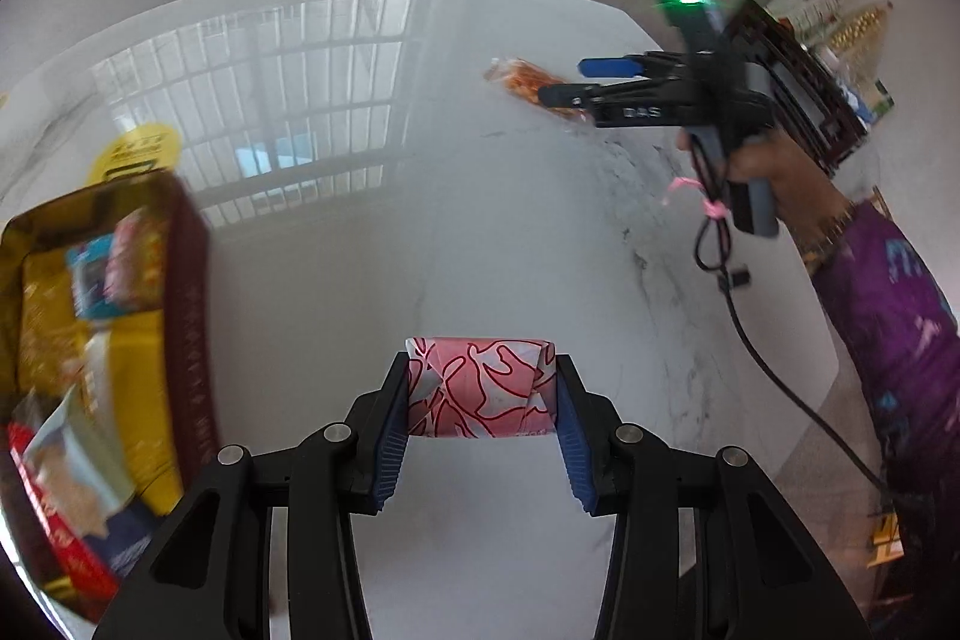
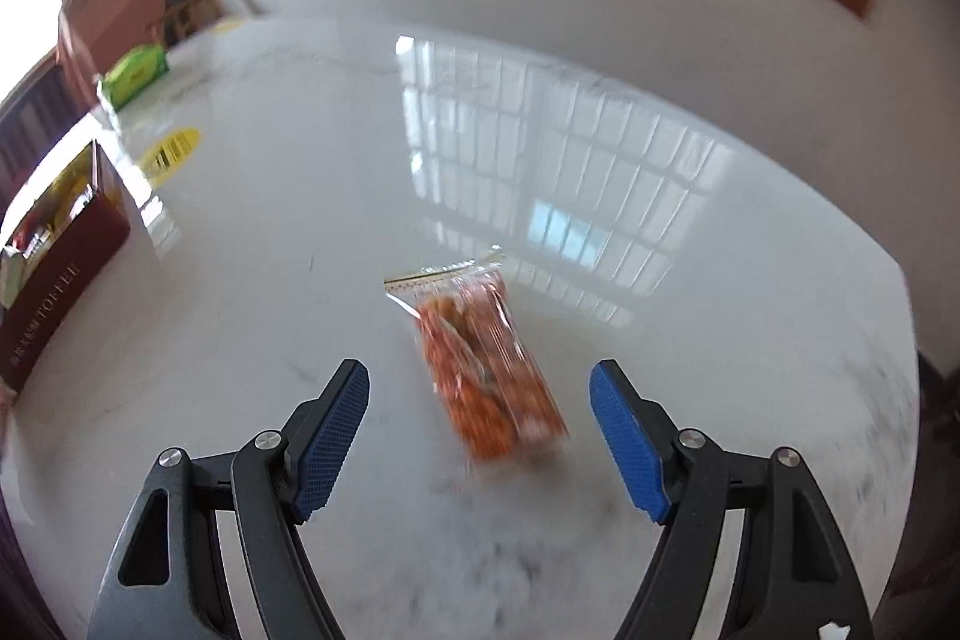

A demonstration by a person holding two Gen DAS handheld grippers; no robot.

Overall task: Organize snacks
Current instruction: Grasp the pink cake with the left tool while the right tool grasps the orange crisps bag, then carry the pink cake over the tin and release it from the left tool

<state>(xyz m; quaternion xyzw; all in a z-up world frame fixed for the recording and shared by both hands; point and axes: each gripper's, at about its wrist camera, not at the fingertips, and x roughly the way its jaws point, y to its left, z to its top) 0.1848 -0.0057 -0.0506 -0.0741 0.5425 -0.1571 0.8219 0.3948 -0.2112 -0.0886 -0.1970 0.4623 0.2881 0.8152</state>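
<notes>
Snack handling, two-gripper view. Left gripper point(image 1: 483, 403): fingers clamped on pink-and-white wrapped snack point(image 1: 480, 388), pads pressing its two short ends, pkt spanning the gap crosswise and held clear of the marble table point(image 1: 420, 196). Wrapper looks folded and crinkled; judged light, soft-skinned, prob. a firm block inside since it holds its shape between the pads. Grip at the ends seems adequate; harder squeeze would likely only crease the foil.

Open maroon box point(image 1: 192, 316), part-filled w/ assorted pkts, lies off to the left of the left fingers: likely drop point.

Right gripper point(image 2: 480, 436): fingers apart, nothing between the pads. Orange snack packet point(image 2: 489, 370) lies flat on the table ahead of and between the fingertips, long axis running roughly along the fingers, tilted slightly; clear crimped seal at its far end. Judged light, w/ slick clear film and brittle contents, so crush risk under a hard pinch. Best hold: across the narrow width at mid-body, one pad per long side; the flat seal alone would prob. slip. Glossy tabletop may let the pkt skate when nudged.

Green packet point(image 2: 135, 73) sits far beyond the left finger, near the table edge.
</notes>
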